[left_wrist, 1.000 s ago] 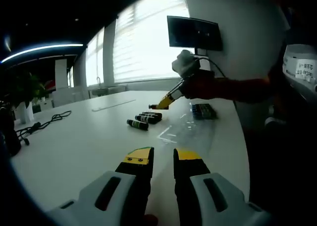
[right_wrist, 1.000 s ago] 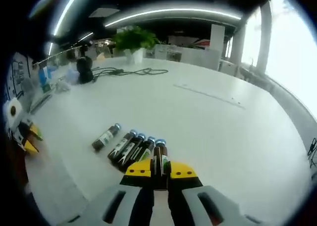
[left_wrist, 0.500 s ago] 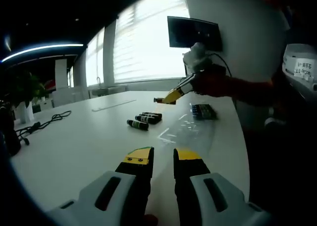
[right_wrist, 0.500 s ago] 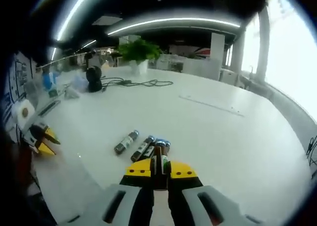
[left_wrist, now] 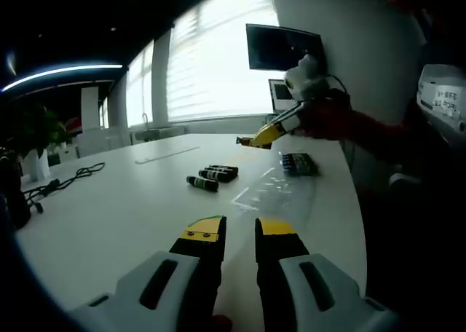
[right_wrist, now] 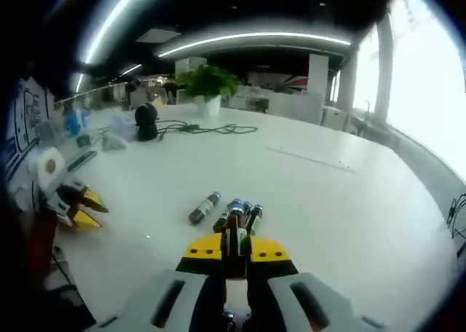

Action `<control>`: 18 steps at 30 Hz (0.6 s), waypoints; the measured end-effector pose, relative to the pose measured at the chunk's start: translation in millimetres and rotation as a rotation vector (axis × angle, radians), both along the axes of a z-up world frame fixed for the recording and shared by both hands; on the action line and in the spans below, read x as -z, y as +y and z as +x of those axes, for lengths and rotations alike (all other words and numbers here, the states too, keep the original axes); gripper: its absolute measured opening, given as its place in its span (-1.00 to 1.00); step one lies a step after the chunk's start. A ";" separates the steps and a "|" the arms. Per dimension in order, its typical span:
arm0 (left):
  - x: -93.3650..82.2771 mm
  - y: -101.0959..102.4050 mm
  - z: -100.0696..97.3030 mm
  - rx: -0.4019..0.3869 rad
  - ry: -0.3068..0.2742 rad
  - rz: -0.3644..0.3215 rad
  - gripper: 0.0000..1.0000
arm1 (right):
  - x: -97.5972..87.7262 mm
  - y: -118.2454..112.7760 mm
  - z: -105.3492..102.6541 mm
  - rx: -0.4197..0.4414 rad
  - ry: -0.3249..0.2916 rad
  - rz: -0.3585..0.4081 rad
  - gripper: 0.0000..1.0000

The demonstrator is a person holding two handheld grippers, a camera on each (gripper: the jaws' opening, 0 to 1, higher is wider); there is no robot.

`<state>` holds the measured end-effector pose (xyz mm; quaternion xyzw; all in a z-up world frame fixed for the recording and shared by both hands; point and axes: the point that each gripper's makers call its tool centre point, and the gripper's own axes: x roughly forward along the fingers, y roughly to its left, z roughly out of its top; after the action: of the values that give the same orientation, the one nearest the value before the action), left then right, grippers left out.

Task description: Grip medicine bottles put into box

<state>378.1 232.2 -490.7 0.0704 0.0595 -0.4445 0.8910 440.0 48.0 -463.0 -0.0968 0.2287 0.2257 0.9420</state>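
From the left gripper view we see what the other view hides: the right hand-held gripper (left_wrist: 256, 140) raised in the air ahead and to the right of the left hand-held gripper (left_wrist: 238, 230), with a small dark medicine bottle (left_wrist: 242, 140) poking out of its yellow tips. Beyond it on the white surface (left_wrist: 124, 208) lies a flat dark box (left_wrist: 298, 163) beside a sheet of clear, glinting plastic (left_wrist: 273, 190), and a dark monitor (left_wrist: 285, 49) hangs on the wall. The left hand-held gripper's jaws stand apart with nothing between them, low over the surface.

From the right gripper view we see the held bottle (right_wrist: 234, 230) close up: a slim brown vial with a green-and-white label and a blue cap, pinched between the right hand-held gripper's (right_wrist: 236, 249) yellow-tipped black jaws, pointing forward along them. Just past the tips, down on the smooth surface (right_wrist: 349, 208), the remaining bottles (right_wrist: 240, 212) lie side by side, with a single bottle (right_wrist: 204, 207) apart to their left. The left hand-held gripper (right_wrist: 87, 208) shows at the left edge, its yellow tips parted. Far ahead stand a leafy potted plant (right_wrist: 207, 84), a black cable (right_wrist: 211, 129) and a round dark object (right_wrist: 147, 119).
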 end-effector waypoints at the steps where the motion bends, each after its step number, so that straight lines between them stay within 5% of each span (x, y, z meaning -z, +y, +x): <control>1: 0.1 0.0 0.1 0.000 -0.001 0.001 -0.80 | 0.1 0.3 -2.5 0.001 -0.004 -0.007 -0.89; 18: -0.2 0.9 0.9 -0.005 -0.001 0.000 -0.80 | -1.9 26.8 -44.7 -0.025 0.001 0.029 -0.88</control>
<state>379.0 233.2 -490.6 0.0704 0.0594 -0.4420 0.8923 395.3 74.8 -461.2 -0.0860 0.2246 0.2408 0.9403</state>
